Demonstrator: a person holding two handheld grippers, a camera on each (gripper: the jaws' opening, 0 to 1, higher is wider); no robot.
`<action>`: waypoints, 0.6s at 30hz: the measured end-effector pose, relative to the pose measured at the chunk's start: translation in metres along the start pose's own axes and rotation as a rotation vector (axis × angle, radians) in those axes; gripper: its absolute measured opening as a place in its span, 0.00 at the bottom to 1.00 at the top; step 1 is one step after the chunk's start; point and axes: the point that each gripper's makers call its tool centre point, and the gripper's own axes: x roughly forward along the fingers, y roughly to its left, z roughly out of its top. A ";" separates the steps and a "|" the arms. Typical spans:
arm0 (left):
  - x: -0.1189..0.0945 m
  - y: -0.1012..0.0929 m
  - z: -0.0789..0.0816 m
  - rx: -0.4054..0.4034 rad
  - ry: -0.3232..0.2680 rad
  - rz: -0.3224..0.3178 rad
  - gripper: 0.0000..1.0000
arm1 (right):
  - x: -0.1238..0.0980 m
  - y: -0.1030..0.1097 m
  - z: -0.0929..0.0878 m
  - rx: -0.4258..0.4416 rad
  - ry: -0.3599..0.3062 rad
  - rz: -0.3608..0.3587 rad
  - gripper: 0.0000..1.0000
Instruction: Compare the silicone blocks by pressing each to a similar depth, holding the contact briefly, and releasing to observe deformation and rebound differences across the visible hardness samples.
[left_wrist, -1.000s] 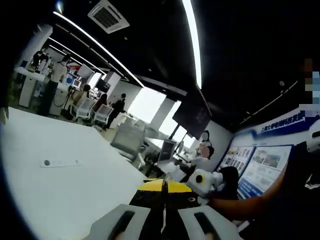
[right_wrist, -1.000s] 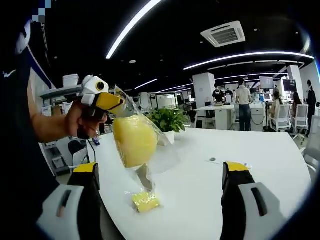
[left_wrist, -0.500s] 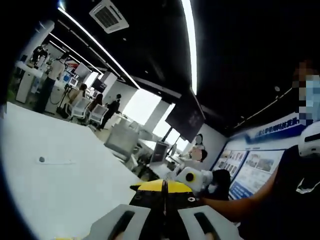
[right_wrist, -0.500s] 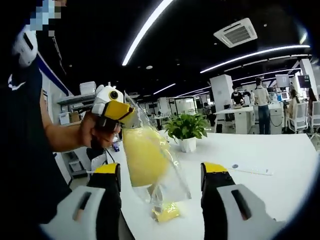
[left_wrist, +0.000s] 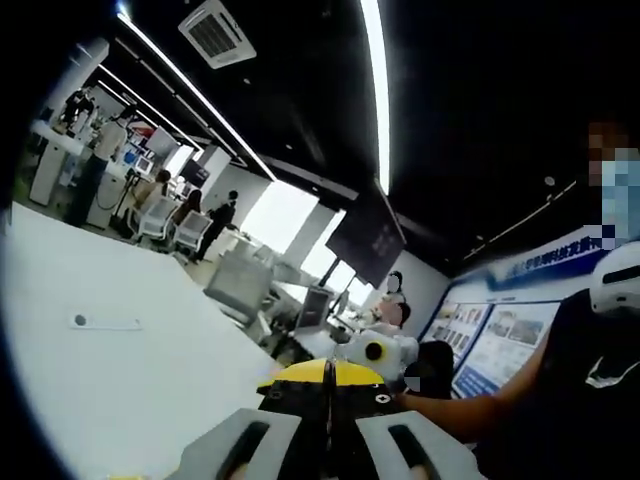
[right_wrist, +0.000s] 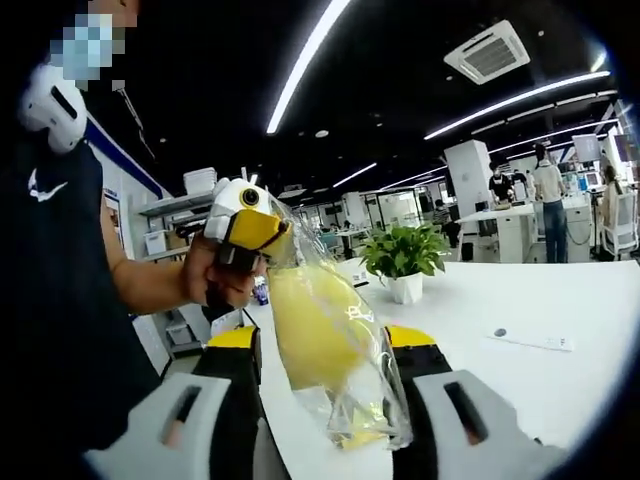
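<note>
A clear plastic bag (right_wrist: 345, 385) with a yellow silicone block (right_wrist: 315, 335) inside hangs in the air in the right gripper view. My left gripper (right_wrist: 278, 238) is shut on the bag's top, held by a person's hand. My right gripper (right_wrist: 322, 350) has its yellow-tipped jaws against the bag on both sides of the block. A small yellow piece (right_wrist: 358, 437) shows through the bag's bottom; whether it lies on the table or in the bag I cannot tell. In the left gripper view my left gripper (left_wrist: 327, 378) has its jaws together, and the right gripper's white body (left_wrist: 385, 350) shows beyond them.
A white table (right_wrist: 560, 385) stretches ahead, with a potted plant (right_wrist: 405, 262) and a thin white strip (right_wrist: 530, 340) on it. The strip (left_wrist: 105, 322) lies on the table (left_wrist: 120, 390) here too. People stand at desks far back. The person's body is close by.
My right gripper's jaws have closed in from wide apart to the bag's sides. The bag and my left gripper now sit nearer in the right view.
</note>
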 end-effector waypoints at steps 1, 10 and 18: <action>0.000 0.000 0.000 -0.001 -0.001 0.001 0.00 | 0.000 0.001 0.000 -0.004 -0.001 0.003 0.39; -0.002 -0.005 0.003 -0.035 -0.013 -0.033 0.00 | 0.002 0.005 0.004 -0.015 -0.021 0.023 0.35; -0.005 -0.003 0.002 -0.028 -0.017 -0.021 0.00 | 0.002 0.010 0.002 -0.027 -0.009 0.044 0.25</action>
